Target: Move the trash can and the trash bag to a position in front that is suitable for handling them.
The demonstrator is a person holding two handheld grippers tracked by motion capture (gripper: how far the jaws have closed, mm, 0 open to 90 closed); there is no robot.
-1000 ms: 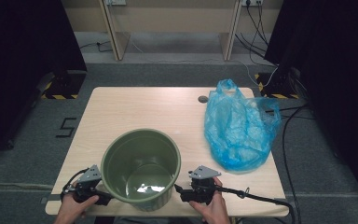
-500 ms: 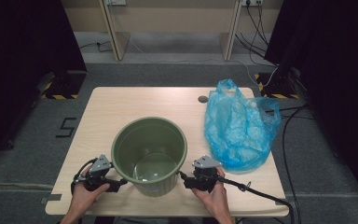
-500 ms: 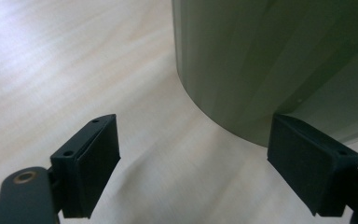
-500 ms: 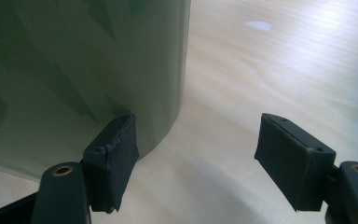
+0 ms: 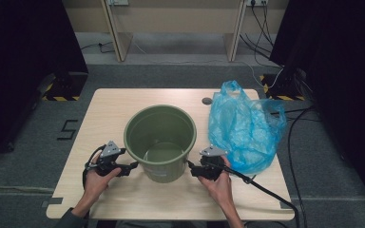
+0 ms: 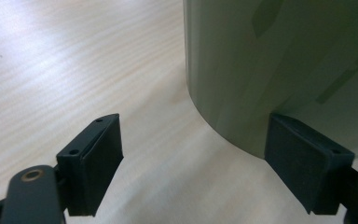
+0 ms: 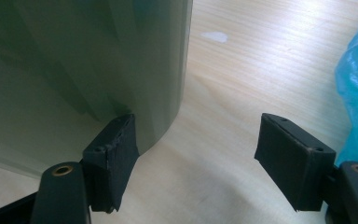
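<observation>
Green bucket (image 5: 161,140) stands upright on the wooden table (image 5: 109,109) between the two grippers, and no label or writing can be read on its wall. Both forearms come in low from the near edge, each hand level with the bucket's base. The left gripper (image 5: 129,167) points at the bucket's left side; its jaws stand apart, have just been closing a little, and one pad (image 6: 303,163) lies against the wall while the other is over bare table. The right gripper (image 5: 190,166) points at the opposite side, jaws wide, one pad (image 7: 114,154) at the wall. A blue plastic bag (image 5: 244,128) lies just beyond its outer jaw.
</observation>
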